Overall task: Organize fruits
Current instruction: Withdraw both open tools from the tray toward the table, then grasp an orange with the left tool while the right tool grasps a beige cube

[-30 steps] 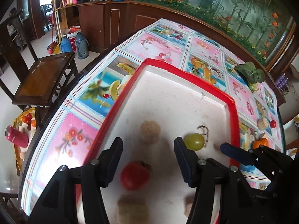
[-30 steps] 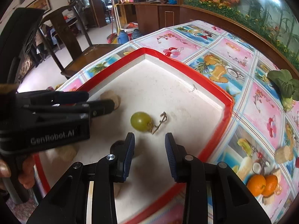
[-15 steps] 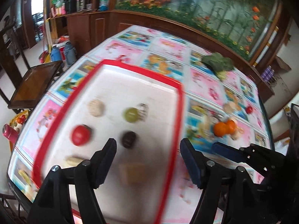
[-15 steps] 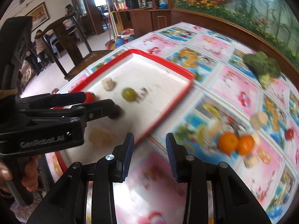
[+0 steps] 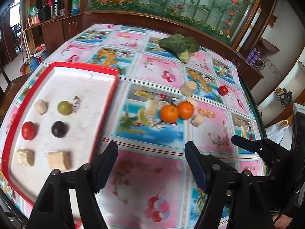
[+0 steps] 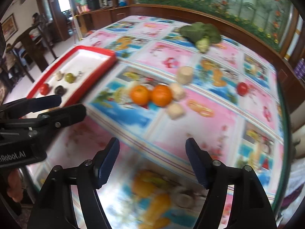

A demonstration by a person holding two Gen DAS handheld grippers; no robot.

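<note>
A red-rimmed white tray [image 5: 106,103] at the left holds a green grape [image 5: 64,107], a dark plum [image 5: 59,129], a red tomato [image 5: 29,130] and several beige chunks. Two oranges [image 5: 176,111] lie side by side mid-table, with beige chunks [image 5: 188,88] around them and a small red tomato [image 5: 223,90] to the right. The tray [image 6: 106,64], oranges [image 6: 150,94] and tomato [image 6: 242,88] also show in the right wrist view. My left gripper [image 5: 151,164] is open and empty over the cloth right of the tray. My right gripper [image 6: 152,161] is open and empty, near the table's front.
A green leafy vegetable [image 5: 179,44] lies at the table's far side. The fruit-print tablecloth [image 5: 209,126] covers the table; its edge runs down the right. A wooden cabinet with a planted display stands behind. A wooden chair [image 6: 32,45] stands beyond the tray at the left.
Both grippers have pulled back from the tray and swung right over the table. The right gripper has opened wide. A dark plum now lies in the tray.
</note>
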